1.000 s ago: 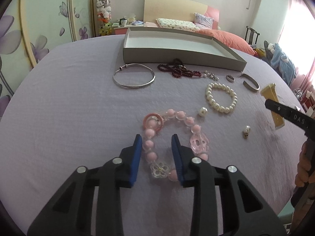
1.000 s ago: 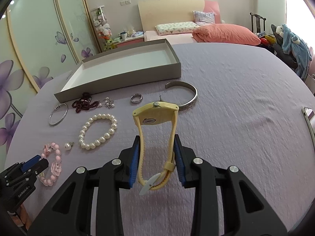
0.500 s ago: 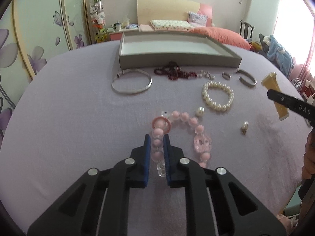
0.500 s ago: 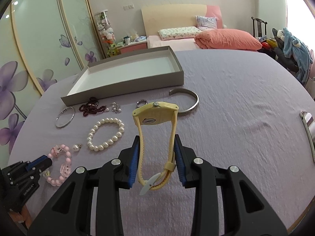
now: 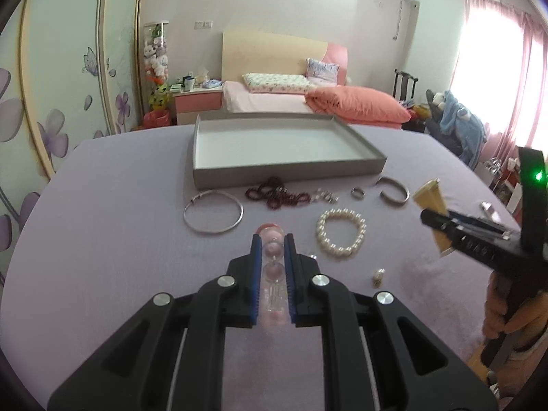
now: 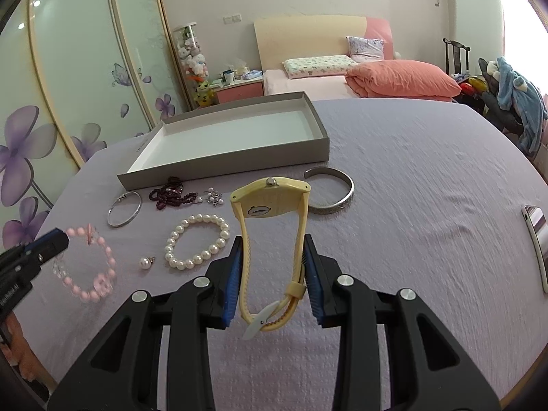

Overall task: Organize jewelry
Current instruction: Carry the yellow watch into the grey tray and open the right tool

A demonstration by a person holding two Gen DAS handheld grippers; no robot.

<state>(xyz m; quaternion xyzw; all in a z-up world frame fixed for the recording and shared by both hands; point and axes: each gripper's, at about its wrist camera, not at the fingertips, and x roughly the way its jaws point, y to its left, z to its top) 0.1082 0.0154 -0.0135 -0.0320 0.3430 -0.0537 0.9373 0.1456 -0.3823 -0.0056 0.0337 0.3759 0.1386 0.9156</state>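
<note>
My left gripper (image 5: 272, 239) is shut on a pink bead bracelet (image 5: 273, 250) and holds it lifted above the purple cloth; in the right wrist view the pink bracelet (image 6: 90, 267) hangs from it. My right gripper (image 6: 272, 243) is shut on a yellow wristwatch (image 6: 270, 202) held upright. The grey open box (image 5: 274, 147) stands at the back, empty; it also shows in the right wrist view (image 6: 226, 137). A pearl bracelet (image 6: 197, 239), a silver bangle (image 5: 213, 215), dark red beads (image 5: 277, 197), a silver cuff (image 6: 330, 190) and a ring (image 5: 358, 192) lie on the cloth.
A loose pearl earring (image 6: 146, 262) and a small silver charm cluster (image 6: 214, 196) lie near the pearl bracelet. Another earring (image 5: 377, 275) lies toward the right. A phone (image 6: 536, 239) lies at the table's right edge. A bed stands behind the table.
My left gripper has shut on the pink bead bracelet and lifted it off the cloth. My right gripper has kept hold of the yellow watch and risen a little.
</note>
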